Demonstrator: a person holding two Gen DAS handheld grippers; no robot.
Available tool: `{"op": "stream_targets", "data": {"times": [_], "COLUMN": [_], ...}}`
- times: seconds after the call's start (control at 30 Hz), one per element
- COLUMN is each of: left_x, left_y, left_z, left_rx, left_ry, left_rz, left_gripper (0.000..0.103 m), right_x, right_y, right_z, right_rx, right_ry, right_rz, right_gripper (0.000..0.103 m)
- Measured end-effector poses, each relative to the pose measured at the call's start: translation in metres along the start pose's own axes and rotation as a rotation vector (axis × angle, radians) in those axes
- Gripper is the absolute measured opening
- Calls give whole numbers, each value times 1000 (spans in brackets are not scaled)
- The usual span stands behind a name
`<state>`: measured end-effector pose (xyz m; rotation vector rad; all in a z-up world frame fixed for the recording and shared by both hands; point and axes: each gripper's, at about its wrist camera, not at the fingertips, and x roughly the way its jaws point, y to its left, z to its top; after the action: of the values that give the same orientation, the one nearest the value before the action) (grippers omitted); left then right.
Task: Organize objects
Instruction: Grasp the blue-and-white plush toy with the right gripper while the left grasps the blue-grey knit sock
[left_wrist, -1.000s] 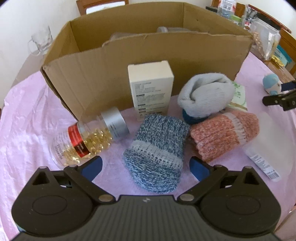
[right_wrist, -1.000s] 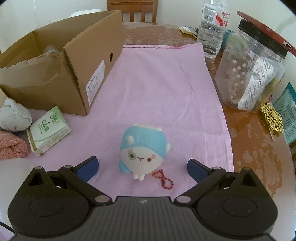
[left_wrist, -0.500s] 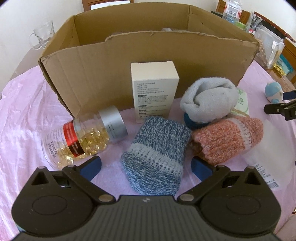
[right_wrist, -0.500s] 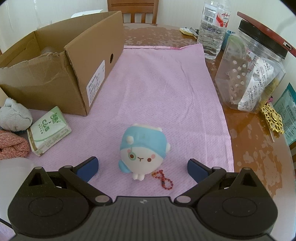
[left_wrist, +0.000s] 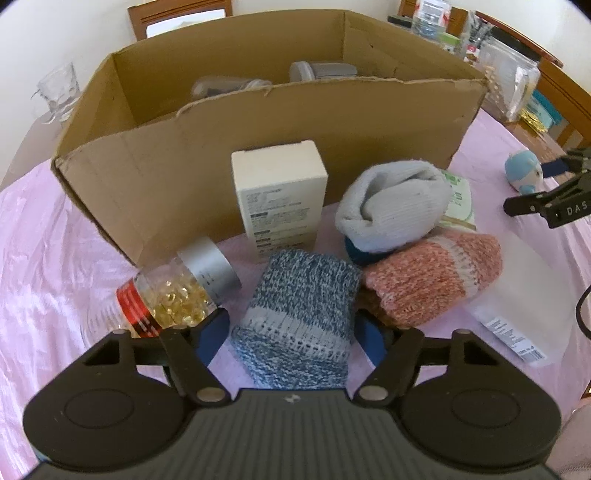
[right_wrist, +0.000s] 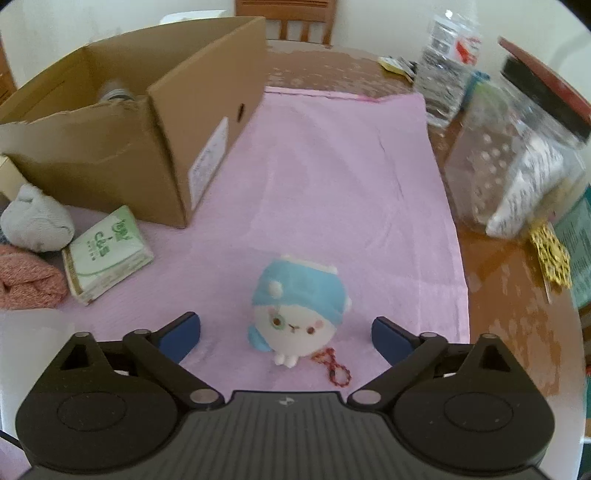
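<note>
Now, left wrist view: left gripper (left_wrist: 291, 334) narrowed around the blue knit sock (left_wrist: 301, 314), just in front of the cardboard box (left_wrist: 258, 147)
Right wrist view: right gripper (right_wrist: 286, 338) wide apart, flanking the plush toy (right_wrist: 297, 314) right of the box, untouched

2 black hand-held grippers (left_wrist: 291, 332) (right_wrist: 286, 332), ribbed housings, round pivot discs, silver screws, blue finger pads (right_wrist: 181, 334).

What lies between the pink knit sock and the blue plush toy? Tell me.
In the right wrist view, a green tissue pack lies beside the pink knit sock; from there to the blue plush toy only bare pink cloth.
</note>
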<state>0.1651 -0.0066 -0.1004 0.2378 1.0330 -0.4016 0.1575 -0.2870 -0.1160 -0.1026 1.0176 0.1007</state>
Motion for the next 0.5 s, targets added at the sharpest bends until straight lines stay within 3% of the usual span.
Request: {"op": "stream_targets", "data": {"times": [0.27,0.4,0.5], "left_x": [-1,-7,-9], "left_y": [2,11,13], "left_z": [1,-1,-1], "left_rx": [22,18,25], "left_ry": [5,13,16], "left_rz": [-15,-24,-27], "left_gripper": [61,59,58], "right_x": [-5,-10,-12], "right_y": [4,3,2], "right_z": [4,7,10], "right_rx": [-7,2,-1], "right_ry": [4,4,8], "right_rz": [18,12,3], "right_gripper": [77,56,52]}}
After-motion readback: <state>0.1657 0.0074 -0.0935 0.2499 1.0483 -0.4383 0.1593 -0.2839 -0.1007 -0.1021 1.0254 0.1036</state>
